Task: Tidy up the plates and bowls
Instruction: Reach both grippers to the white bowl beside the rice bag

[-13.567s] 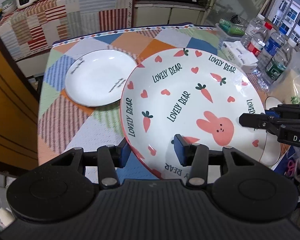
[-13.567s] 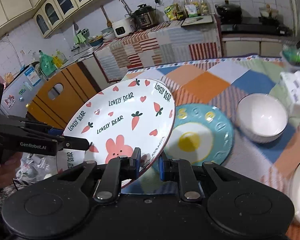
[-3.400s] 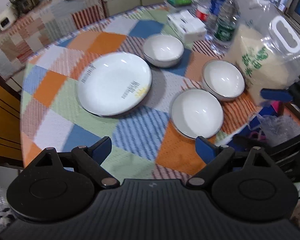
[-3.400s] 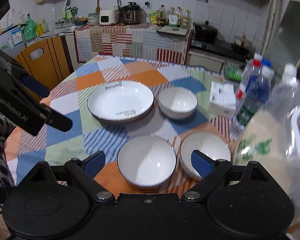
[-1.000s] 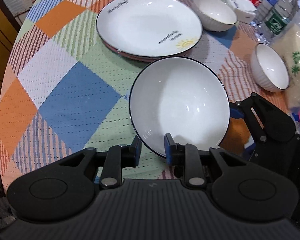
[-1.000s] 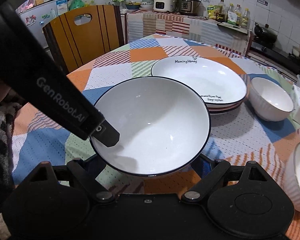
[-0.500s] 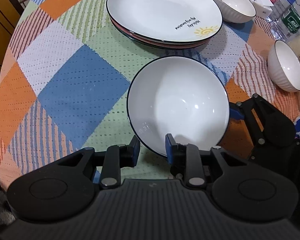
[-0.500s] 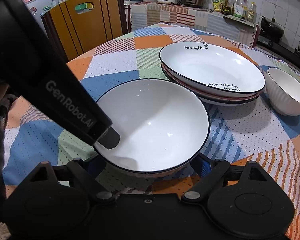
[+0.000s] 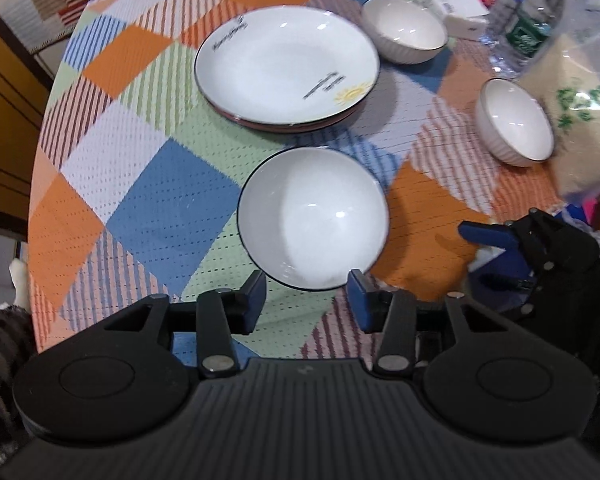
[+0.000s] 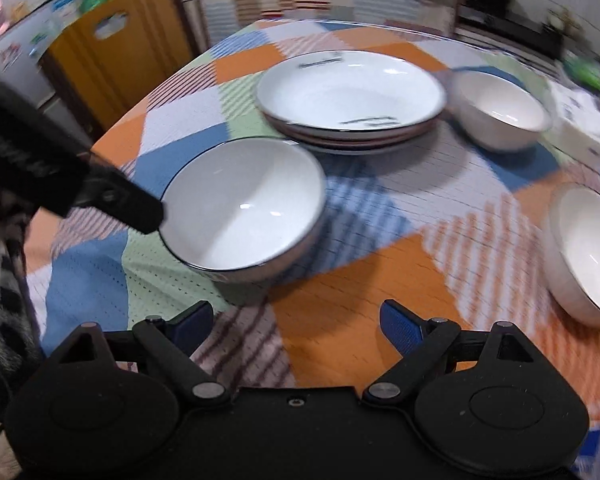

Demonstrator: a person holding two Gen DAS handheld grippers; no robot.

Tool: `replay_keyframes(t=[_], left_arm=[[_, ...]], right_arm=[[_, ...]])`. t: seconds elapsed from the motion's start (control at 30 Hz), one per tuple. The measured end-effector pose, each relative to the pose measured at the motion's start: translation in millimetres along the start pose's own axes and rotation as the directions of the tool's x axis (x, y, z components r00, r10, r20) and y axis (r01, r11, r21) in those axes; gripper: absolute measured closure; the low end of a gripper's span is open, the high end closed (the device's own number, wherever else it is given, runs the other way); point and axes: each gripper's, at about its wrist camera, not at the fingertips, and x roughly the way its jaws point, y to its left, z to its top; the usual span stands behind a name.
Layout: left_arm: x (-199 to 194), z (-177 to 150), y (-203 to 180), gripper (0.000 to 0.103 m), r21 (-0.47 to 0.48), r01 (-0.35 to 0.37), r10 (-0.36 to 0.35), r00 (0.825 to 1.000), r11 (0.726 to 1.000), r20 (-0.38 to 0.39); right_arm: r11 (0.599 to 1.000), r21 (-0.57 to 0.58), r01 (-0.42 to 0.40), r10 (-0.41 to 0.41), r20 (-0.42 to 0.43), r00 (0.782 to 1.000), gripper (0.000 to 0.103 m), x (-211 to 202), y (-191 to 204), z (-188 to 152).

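A white bowl with a dark rim (image 9: 313, 218) (image 10: 242, 204) rests on the patchwork tablecloth, in front of a stack of plates (image 9: 287, 66) (image 10: 350, 98). My left gripper (image 9: 306, 296) is open, its fingers just behind the bowl's near rim, one on each side. My right gripper (image 10: 294, 322) is open and empty, to the right of that bowl and back from it. A ribbed white bowl (image 9: 404, 28) (image 10: 500, 114) stands behind the plates. Another ribbed bowl (image 9: 514, 122) (image 10: 584, 252) stands at the right.
The round table's near-left edge (image 9: 36, 200) drops off beside a wooden chair (image 10: 120, 56). Water bottles (image 9: 528, 20), a tissue box (image 9: 454, 0) and a bag of rice (image 9: 580, 112) crowd the right side.
My left gripper has opened and let go of the dark-rimmed bowl, which now sits on the table. Both grippers have drawn back from it.
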Motion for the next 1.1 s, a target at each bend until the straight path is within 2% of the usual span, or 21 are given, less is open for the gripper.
replay_keyframes(t=[0.07, 0.3, 0.5, 0.63, 0.87, 1.0, 1.1], left_arm=[[-10, 0, -8, 0.051, 0.022, 0.000, 0.000, 1.000, 1.000, 0.014], [-39, 0, -35, 0.044, 0.086, -0.013, 0.007, 0.998, 0.996, 0.067], [-57, 10, -59, 0.040, 0.136, -0.015, 0.000, 0.994, 0.991, 0.110], [-60, 26, -78, 0.036, 0.168, 0.006, -0.029, 0.991, 0.986, 0.134], [-33, 57, -105, 0.029, 0.168, 0.072, -0.095, 0.987, 0.983, 0.133], [-1, 73, -114, 0.027, 0.143, 0.068, -0.088, 0.987, 0.987, 0.137], [25, 83, -117, 0.027, 0.118, 0.066, -0.083, 0.987, 0.991, 0.141]], right_arm=[[0.999, 0.028, 0.020, -0.021, 0.020, 1.000, 0.010, -18, -7, -3], [0.990, 0.090, 0.108, -0.116, 0.088, 0.989, 0.010, -70, -30, -1], [0.977, 0.131, 0.168, -0.188, 0.159, 0.969, 0.010, -111, -45, -5], [0.968, 0.154, 0.200, -0.228, 0.193, 0.954, 0.010, -126, -55, -6], [0.938, 0.248, 0.240, -0.294, 0.207, 0.933, 0.010, -110, -82, -18], [0.917, 0.296, 0.267, -0.337, 0.219, 0.916, 0.010, -89, -98, -24], [0.904, 0.340, 0.259, -0.341, 0.209, 0.916, 0.010, -73, -111, -26]])
